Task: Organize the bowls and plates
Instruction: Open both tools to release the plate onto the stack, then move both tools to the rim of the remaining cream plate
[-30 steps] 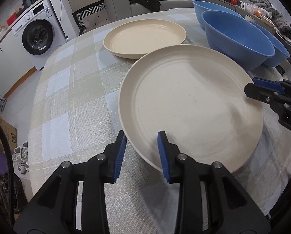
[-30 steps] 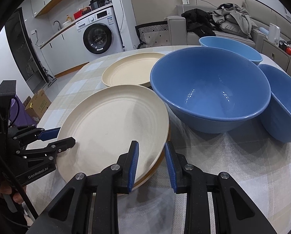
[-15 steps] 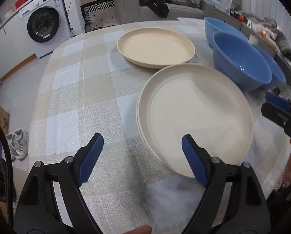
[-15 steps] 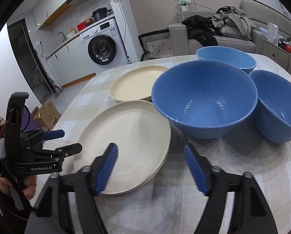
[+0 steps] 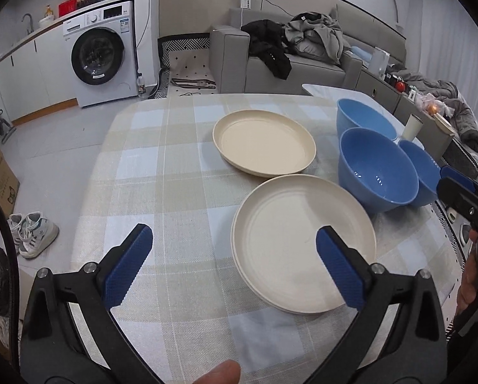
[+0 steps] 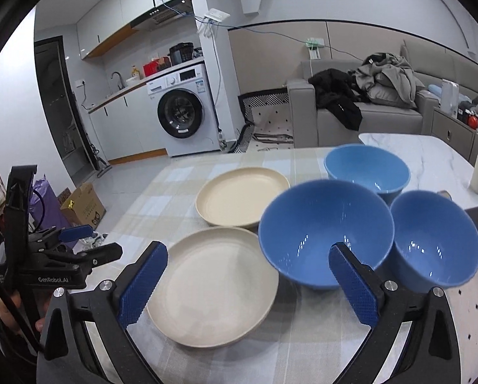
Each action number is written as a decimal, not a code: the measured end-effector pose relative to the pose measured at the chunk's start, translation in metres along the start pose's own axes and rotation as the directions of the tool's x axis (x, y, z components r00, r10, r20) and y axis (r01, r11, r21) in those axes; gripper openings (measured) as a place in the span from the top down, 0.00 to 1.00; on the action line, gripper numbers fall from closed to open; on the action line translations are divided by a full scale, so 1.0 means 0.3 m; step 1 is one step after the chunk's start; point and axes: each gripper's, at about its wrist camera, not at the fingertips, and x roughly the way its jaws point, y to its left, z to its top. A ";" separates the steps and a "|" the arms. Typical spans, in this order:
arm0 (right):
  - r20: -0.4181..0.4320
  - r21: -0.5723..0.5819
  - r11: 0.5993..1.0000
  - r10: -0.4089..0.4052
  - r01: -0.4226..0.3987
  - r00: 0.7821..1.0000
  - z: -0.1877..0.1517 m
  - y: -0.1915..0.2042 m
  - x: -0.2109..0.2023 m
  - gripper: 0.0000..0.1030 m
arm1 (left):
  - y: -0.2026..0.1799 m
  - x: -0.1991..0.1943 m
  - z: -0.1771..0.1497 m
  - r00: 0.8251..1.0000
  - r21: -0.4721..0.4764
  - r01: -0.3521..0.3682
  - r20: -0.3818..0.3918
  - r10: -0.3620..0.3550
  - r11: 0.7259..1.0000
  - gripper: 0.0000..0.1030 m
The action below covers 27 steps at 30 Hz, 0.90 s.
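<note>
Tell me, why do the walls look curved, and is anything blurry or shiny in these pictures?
Both views: fisheye lens bends walls, dark corners. Right wrist view: big blue bowl slightly smeared, small light glints inside. Left wrist view: sharper, near plate evenly lit, soft shadows.

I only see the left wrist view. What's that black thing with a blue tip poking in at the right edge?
Observer: The right gripper. Its own camera shows its jaws wide apart; they have just been opening and grip nothing.
Operator: How many blue bowls? The third is half hidden for me.
Observer: Three. The right wrist view shows the small bowl whole, beside the big bowl.
Operator: Any writing on my gripper?
Observer: Yes, GenRobot.AI on the side of the left gripper, whose jaws have also just been opening, empty.
</note>
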 end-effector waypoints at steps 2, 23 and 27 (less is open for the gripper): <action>0.015 0.002 0.999 0.042 -0.042 0.999 0.030 -0.002 -0.018 0.00 | 0.000 -0.022 0.019 1.000 -0.005 0.001 0.014 -0.001 1.000 0.01; 0.079 0.014 0.977 0.212 -0.213 0.974 0.407 -0.047 -0.107 0.00 | 0.039 -0.064 0.275 0.998 -0.100 -0.009 0.068 0.016 0.995 0.01; 0.084 0.019 0.978 0.203 -0.205 0.976 0.470 -0.070 -0.076 0.00 | 0.053 -0.030 0.318 0.998 -0.117 -0.005 0.061 0.012 0.993 0.01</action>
